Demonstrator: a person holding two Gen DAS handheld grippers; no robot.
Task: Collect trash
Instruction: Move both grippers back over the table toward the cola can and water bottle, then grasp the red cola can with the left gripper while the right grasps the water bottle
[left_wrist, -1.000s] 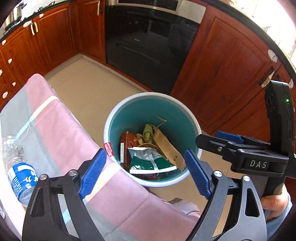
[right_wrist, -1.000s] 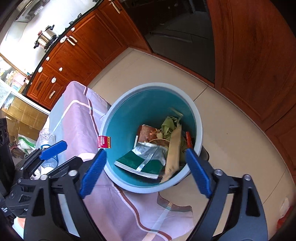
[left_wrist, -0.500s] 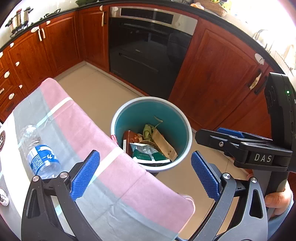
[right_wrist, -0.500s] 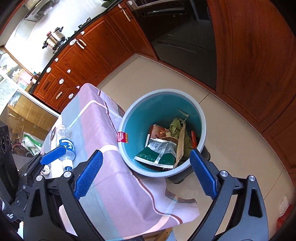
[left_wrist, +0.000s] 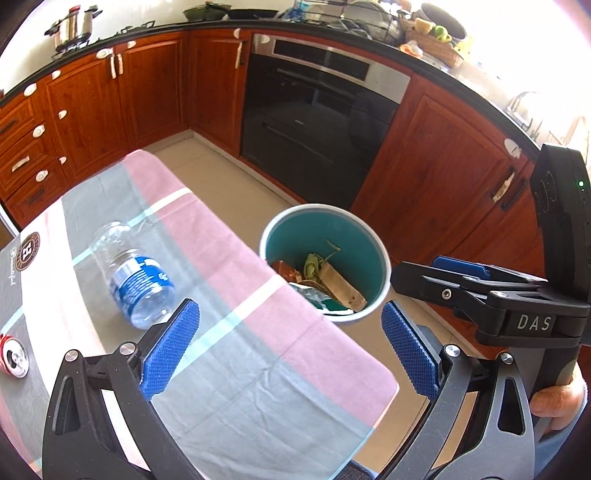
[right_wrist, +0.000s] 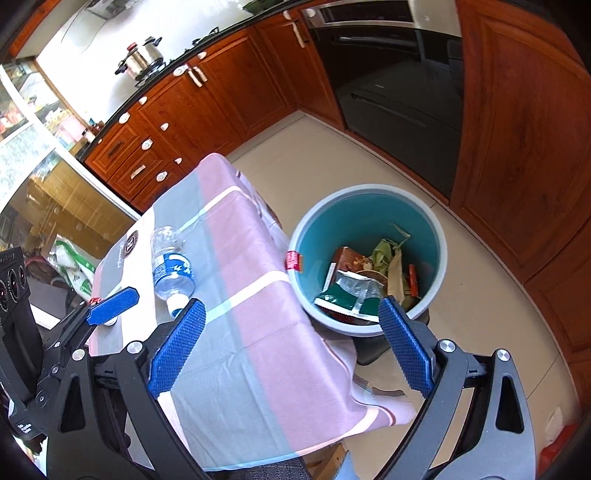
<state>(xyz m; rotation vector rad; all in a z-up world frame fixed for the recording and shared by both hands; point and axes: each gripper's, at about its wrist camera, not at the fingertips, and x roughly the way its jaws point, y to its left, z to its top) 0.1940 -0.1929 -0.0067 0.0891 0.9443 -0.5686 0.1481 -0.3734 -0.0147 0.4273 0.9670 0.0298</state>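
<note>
A teal bin (left_wrist: 384, 254) (right_wrist: 441, 251) stands on the floor by the table's corner, holding wrappers, a green foil packet (right_wrist: 347, 293) and a brown paper piece. On the pink and grey tablecloth (left_wrist: 236, 332) (right_wrist: 255, 295) lies a clear plastic bottle (left_wrist: 133, 273) (right_wrist: 171, 264) with a blue label. A red can (left_wrist: 13, 356) sits at the left edge. My left gripper (left_wrist: 290, 345) hangs open over the cloth with nothing between its blue pads. My right gripper (right_wrist: 291, 341) is open too, empty, above the table edge beside the bin. Each gripper shows in the other's view.
Wooden kitchen cabinets (left_wrist: 92, 96) and a black oven (left_wrist: 317, 122) line the far side. A tiled floor (right_wrist: 317, 158) runs between them and the table. A pot (right_wrist: 142, 55) stands on the hob. A person's hand (left_wrist: 554, 400) holds the right gripper's handle.
Both grippers have pulled back and up from over the bin, which now looks smaller and farther. More of the table has come into view, with the bottle and the can.
</note>
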